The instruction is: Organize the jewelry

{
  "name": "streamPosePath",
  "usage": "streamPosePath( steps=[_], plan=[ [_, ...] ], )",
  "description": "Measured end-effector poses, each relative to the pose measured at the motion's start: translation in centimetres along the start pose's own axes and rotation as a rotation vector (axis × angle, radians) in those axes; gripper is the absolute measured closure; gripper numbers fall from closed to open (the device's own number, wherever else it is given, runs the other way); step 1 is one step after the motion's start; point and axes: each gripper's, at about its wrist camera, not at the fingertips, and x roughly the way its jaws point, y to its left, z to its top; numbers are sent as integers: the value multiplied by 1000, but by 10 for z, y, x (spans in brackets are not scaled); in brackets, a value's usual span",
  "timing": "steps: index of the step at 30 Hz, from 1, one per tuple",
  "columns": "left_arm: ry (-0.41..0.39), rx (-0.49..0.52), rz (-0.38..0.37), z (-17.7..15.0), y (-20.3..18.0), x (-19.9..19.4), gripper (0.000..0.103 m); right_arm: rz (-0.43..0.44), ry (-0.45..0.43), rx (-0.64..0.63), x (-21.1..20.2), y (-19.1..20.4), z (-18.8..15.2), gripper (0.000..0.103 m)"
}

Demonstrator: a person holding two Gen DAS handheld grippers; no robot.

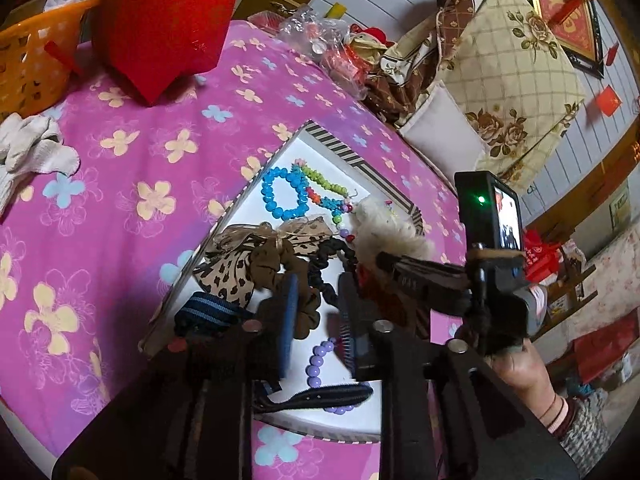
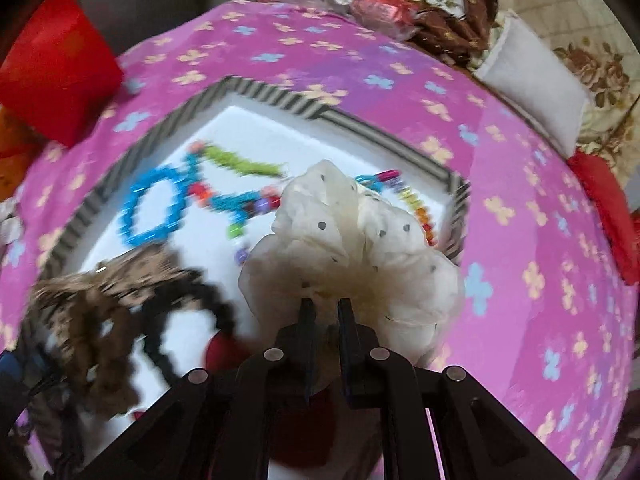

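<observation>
- The right gripper (image 2: 324, 306) is clenched on the white scrunchie (image 2: 352, 248), at the centre of the frame, above the tray's right part.
- The left gripper (image 1: 318, 300) is released, its fingers apart over the brown scrunchie (image 1: 276, 264).
- The striped tray (image 1: 348, 154) rim encloses the blue bracelet (image 1: 282, 194) and the black scrunchie (image 1: 332, 264); little white floor is free.
- Upper left stand a red bag (image 1: 168, 20) and an orange basket (image 1: 36, 56).

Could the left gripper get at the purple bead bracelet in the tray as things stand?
Probably yes. The left gripper is open right above the purple bead bracelet, nothing lying between. A dark striped headband covers the bracelet's near part, and the right gripper, shut on the white scrunchie, is alongside.
</observation>
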Motion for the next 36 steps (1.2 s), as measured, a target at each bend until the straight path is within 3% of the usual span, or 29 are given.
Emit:
streamPosePath(
  steps=[2,4,6,7,11,15,24,28,30,36],
  plan=[
    [1,-9,7,1,1,2,79,7,7,23,-2,-8,4,93],
    [5,-17,8,1,2,4,76,45,-17,68,-14,-16,0,81],
    [6,-21,12,1,3,4,75,61,-59,67,-30,-15,-6,58],
    [4,-26,12,1,3,4,75,62,-86,55,-38,-11,-11,56],
    [-7,-51,11,3,7,3,71,80,-99,-47,-49,19,-30,57],
    [-4,-62,25,3,10,5,68,91,-56,-128,-37,49,-44,76],
    [2,-81,33,3,15,6,66,18,-27,-92,-37,32,-75,76],
    [-7,-64,64,2,14,5,60,56,-106,-43,-61,18,-84,74],
    [-19,-47,94,2,11,4,59,77,-139,-3,-74,10,-90,67],
    [-93,25,210,-1,-1,-2,56,3,-230,52,-109,-19,-133,62]
  ],
)
